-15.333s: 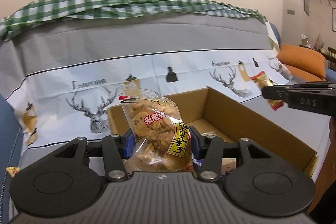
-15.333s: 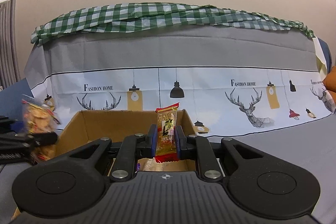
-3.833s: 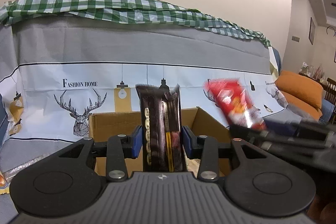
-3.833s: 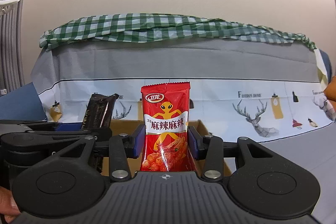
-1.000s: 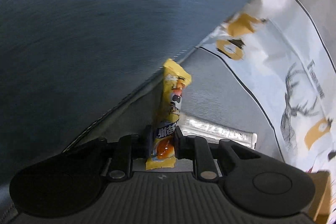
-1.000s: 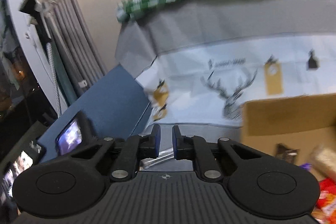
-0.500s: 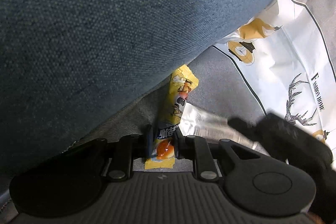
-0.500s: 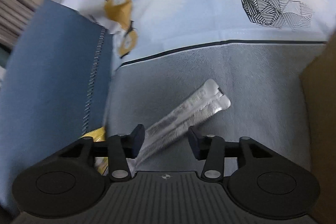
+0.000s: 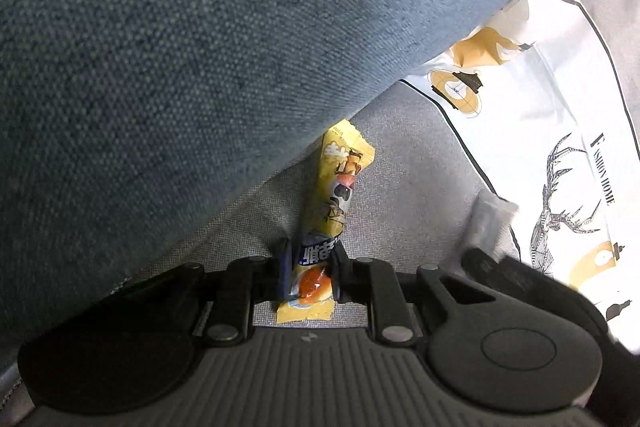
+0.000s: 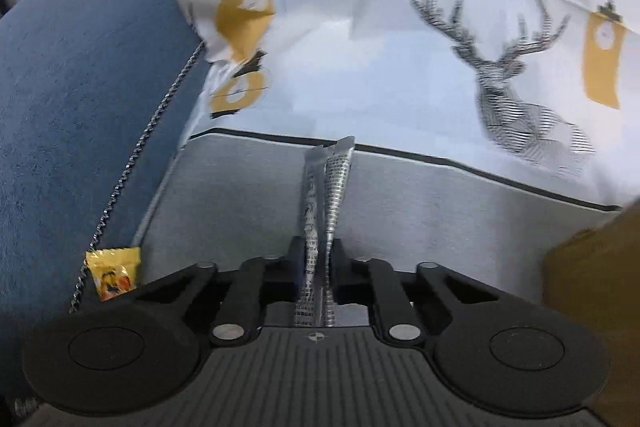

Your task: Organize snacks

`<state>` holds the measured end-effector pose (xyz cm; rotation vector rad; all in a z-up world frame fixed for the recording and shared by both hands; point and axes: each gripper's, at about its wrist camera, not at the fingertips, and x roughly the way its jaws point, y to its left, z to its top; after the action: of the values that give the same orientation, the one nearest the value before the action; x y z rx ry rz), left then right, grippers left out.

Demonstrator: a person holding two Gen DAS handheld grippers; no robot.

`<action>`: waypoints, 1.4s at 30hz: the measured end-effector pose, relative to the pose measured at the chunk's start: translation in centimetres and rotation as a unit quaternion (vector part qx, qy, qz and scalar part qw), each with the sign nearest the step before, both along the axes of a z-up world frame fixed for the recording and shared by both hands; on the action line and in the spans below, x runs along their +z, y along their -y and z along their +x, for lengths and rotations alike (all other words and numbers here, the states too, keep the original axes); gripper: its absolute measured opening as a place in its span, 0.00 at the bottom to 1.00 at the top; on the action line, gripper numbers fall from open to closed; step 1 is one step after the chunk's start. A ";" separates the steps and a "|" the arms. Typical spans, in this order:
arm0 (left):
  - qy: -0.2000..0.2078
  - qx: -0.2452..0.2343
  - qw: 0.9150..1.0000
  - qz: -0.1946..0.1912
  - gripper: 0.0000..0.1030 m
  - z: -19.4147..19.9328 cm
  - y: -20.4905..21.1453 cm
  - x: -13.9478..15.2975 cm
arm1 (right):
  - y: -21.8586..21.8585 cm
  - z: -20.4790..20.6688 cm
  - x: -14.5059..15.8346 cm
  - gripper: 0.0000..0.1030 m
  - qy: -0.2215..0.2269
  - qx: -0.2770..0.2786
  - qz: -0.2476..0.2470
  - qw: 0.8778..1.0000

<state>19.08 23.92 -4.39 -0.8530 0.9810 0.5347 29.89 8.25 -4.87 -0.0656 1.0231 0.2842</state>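
Observation:
My left gripper (image 9: 310, 259) is shut on a long yellow snack packet (image 9: 332, 203) that lies on the grey sofa seat against the blue armrest. My right gripper (image 10: 316, 255) is shut on a silver foil stick packet (image 10: 326, 187), which points away from me over the seat. The yellow packet's end also shows in the right wrist view (image 10: 114, 269), low on the left beside the armrest seam. The silver packet's tip (image 9: 486, 215) and the right gripper's dark body show at the right of the left wrist view. The cardboard box (image 10: 596, 275) is at the right edge.
The blue sofa armrest (image 9: 200, 47) fills the left side and hangs close over the yellow packet. A white cover with deer prints (image 10: 440, 47) drapes the sofa back. Grey seat fabric (image 10: 460, 211) lies between the packets and the box.
My right gripper has shut on the silver packet and lifted its far end off the seat. My left gripper stays shut on the yellow packet, almost still.

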 end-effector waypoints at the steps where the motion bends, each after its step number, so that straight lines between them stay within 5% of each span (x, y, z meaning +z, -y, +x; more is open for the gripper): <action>1: 0.000 0.000 1.000 0.000 0.20 0.0 0.0 0.0 | 0.4 0.0 0.3 0.06 0.002 -0.001 0.000 1.000; 9: 0.005 -0.026 1.000 0.005 0.20 -0.2 1.1 -0.1 | 4.8 -5.5 5.9 0.06 0.032 0.009 0.013 0.999; 19: 0.021 -0.142 0.989 0.021 0.19 -2.6 3.8 0.2 | 9.1 -16.9 10.5 0.06 0.066 0.042 0.038 0.996; 21: 0.038 -0.183 0.982 -0.010 0.19 -4.0 3.9 0.3 | 10.0 -18.7 10.4 0.06 0.068 0.048 0.043 0.996; 26: 0.046 -0.245 0.968 0.022 0.19 -7.0 4.2 0.9 | 11.0 -22.5 9.0 0.06 0.060 0.074 0.067 0.993; 29: 0.037 -0.264 0.964 -0.003 0.19 -7.0 4.3 -0.1 | 10.1 -23.8 6.8 0.06 0.060 0.087 0.080 0.991; 36: 0.018 -0.262 0.965 0.008 0.20 -5.9 4.0 -0.9 | 7.3 -23.6 1.7 0.06 0.026 0.088 0.053 0.994; 39: 0.008 -0.259 0.966 0.002 0.34 -6.1 3.5 -1.1 | 7.2 -23.0 0.8 0.09 0.031 0.073 0.016 0.997; 42: 0.006 -0.260 0.965 0.021 0.36 -5.7 3.7 -0.9 | 8.1 -22.0 0.1 0.36 0.002 0.039 0.015 0.999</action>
<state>13.36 20.18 -5.28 -0.5276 1.1265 0.0990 7.88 0.19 -4.78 -0.0789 1.0139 0.3698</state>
